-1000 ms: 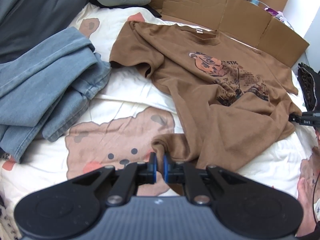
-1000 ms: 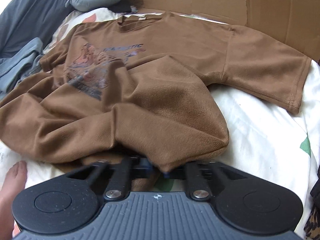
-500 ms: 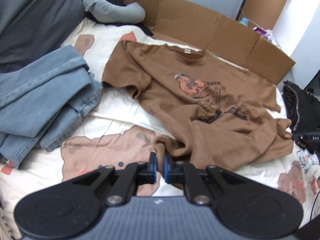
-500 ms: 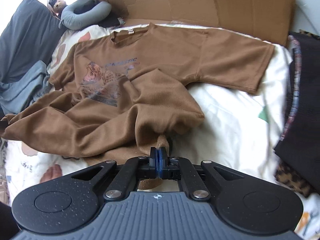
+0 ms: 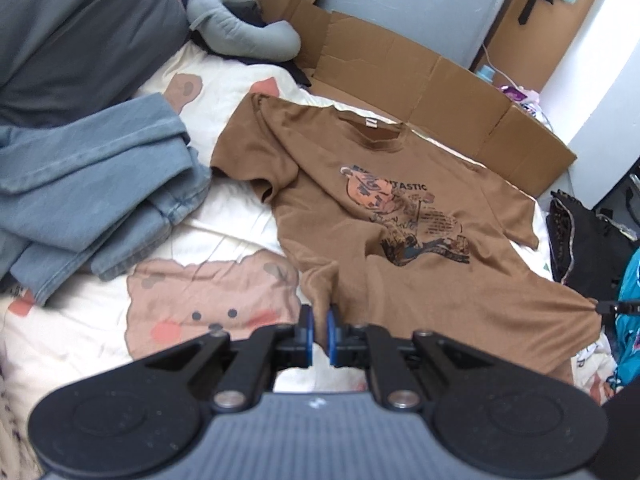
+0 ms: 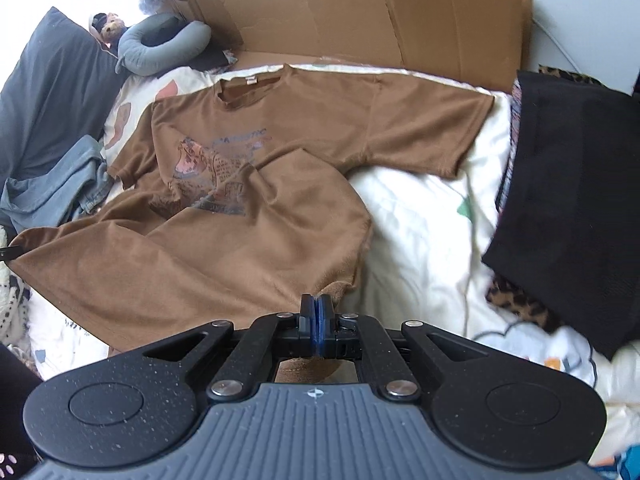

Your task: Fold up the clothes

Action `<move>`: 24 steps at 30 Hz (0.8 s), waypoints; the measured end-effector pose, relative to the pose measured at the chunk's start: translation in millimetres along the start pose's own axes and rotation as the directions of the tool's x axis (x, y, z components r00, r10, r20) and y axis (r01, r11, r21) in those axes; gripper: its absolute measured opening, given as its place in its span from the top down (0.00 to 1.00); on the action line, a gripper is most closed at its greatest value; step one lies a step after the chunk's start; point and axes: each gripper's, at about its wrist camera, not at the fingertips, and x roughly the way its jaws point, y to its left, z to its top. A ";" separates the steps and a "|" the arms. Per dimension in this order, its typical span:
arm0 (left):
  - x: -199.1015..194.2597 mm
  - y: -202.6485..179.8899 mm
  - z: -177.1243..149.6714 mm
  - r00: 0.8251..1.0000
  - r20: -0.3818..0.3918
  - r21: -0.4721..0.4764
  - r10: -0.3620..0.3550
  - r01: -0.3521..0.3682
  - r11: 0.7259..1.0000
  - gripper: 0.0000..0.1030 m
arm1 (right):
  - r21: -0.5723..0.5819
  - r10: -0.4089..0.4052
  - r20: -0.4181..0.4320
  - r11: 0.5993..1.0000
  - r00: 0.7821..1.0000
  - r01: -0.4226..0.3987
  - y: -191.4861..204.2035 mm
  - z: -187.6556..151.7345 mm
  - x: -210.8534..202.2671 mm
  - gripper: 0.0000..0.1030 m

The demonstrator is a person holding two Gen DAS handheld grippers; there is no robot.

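Observation:
A brown T-shirt (image 5: 372, 184) with a printed graphic lies face up on the white patterned bed sheet (image 5: 224, 208). My left gripper (image 5: 319, 322) is shut on the shirt's bottom hem at its left corner. My right gripper (image 6: 316, 314) is shut on the bottom hem at the right corner of the shirt (image 6: 240, 216). The hem is pulled taut between both grippers and the lower body is lifted off the sheet. The right gripper's tip shows at the right edge of the left wrist view (image 5: 616, 307).
Folded blue jeans (image 5: 88, 192) lie left of the shirt. A grey pillow (image 5: 80, 28) and grey neck pillow (image 5: 244, 36) sit at the head. Flattened cardboard (image 5: 420, 80) lines the far side. A black garment over leopard fabric (image 6: 572, 184) lies at right.
Both grippers have pulled back and up with the hem, stretching the crumpled lower part of the shirt out flatter and wider.

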 end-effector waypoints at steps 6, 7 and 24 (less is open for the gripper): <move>-5.6 8.1 -17.2 0.999 -0.039 -0.041 0.013 -0.015 0.999 0.93 | 0.006 -0.012 -0.051 1.000 0.999 0.012 0.0 -14.0 -8.4 1.00; -7.0 9.6 -20.0 0.999 -0.044 -0.043 0.018 -0.020 0.999 0.93 | 0.009 -0.014 -0.060 1.000 0.998 0.014 -0.2 -16.0 -8.5 1.00; -16.2 52.7 -12.0 0.988 -0.098 -0.126 0.122 -0.134 0.983 0.86 | 0.061 -0.052 -0.125 0.996 0.991 0.060 -8.8 -6.5 -6.8 0.95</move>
